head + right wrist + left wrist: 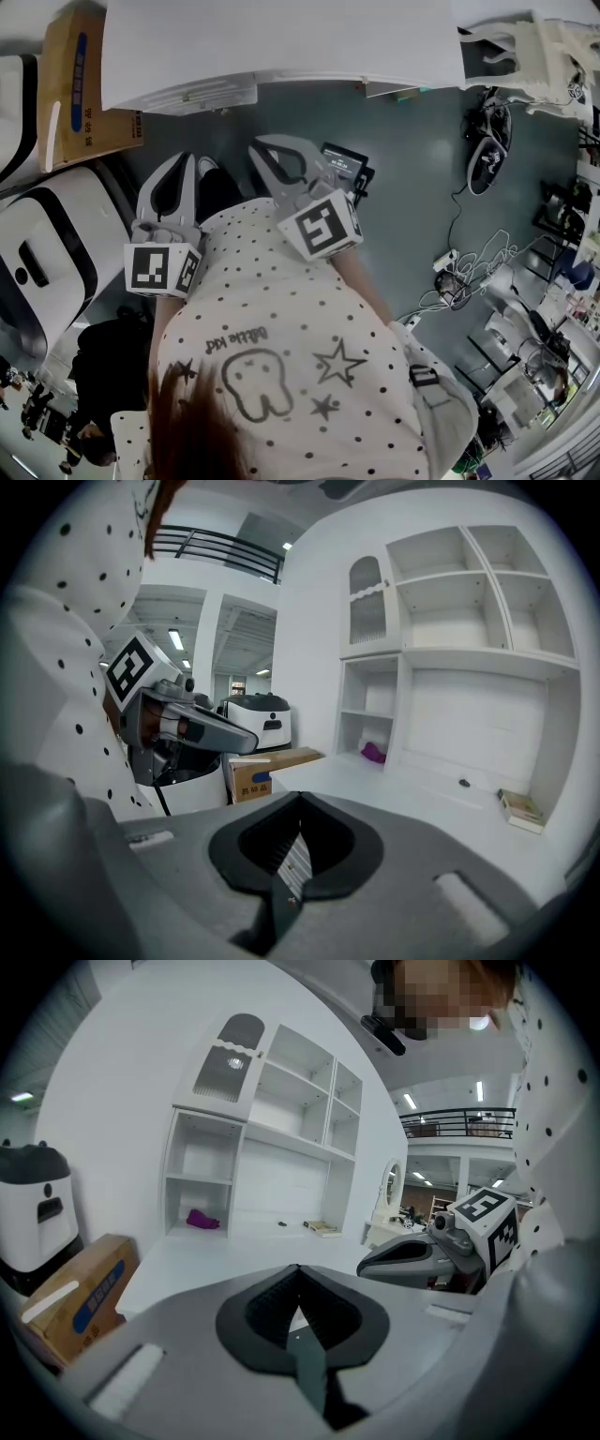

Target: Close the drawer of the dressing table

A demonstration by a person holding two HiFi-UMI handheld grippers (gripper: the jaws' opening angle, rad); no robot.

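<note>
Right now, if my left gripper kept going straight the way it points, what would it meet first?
Probably the dressing table. The left gripper, jaws shut, aims at its white top near the front edge, with nothing visible in between. Depth is hard to judge.

We wear a white shirt (281, 300) sprinkled with small black dots. A tooth drawing (255, 384) is outlined on it in dark lines, with small lettering just above the tooth and two outlined stars (339, 363) beside it. Reddish-brown hair (192, 441) hangs near the tooth. Our left gripper (298, 1271) and right gripper (300, 801) are grey shells with black ribbed pads, each bearing a white cube (322, 225) with black square markers.
</note>
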